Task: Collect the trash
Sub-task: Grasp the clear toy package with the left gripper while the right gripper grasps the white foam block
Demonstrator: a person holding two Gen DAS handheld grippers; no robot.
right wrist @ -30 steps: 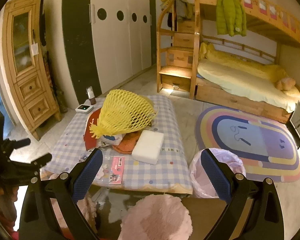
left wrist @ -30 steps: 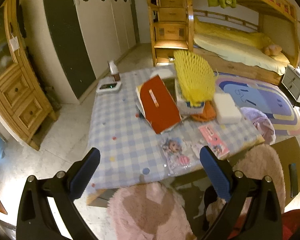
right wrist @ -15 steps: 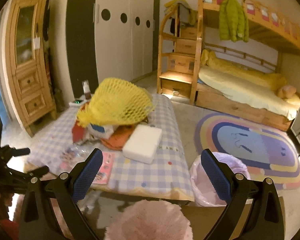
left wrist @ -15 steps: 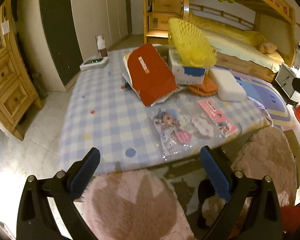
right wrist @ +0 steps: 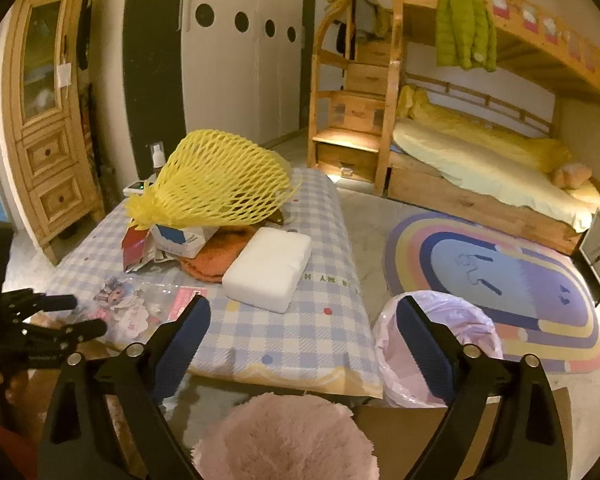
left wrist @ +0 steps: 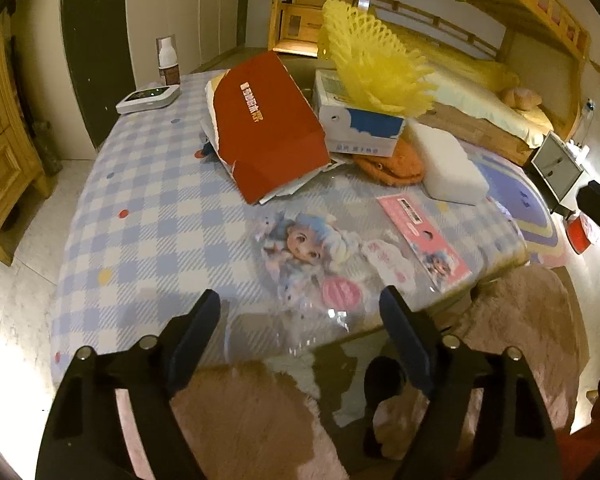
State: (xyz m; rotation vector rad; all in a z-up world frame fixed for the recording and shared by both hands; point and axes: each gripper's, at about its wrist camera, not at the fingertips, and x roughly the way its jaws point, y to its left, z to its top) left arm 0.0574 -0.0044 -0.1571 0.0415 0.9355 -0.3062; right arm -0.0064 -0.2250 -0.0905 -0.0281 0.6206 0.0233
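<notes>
Left wrist view: left gripper spread wide over doll wrapper, long axis seemingly toward camera.

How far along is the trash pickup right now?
Nothing looks collected yet. Both the left gripper and right gripper are open and empty. The doll wrapper, pink card, red box and yellow net remain on the table, beside the lined bin.

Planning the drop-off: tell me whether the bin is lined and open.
Lined and open: the bin beside the table has a pink bag folded over its rim, mouth uncovered. Contents cannot be seen.
</notes>
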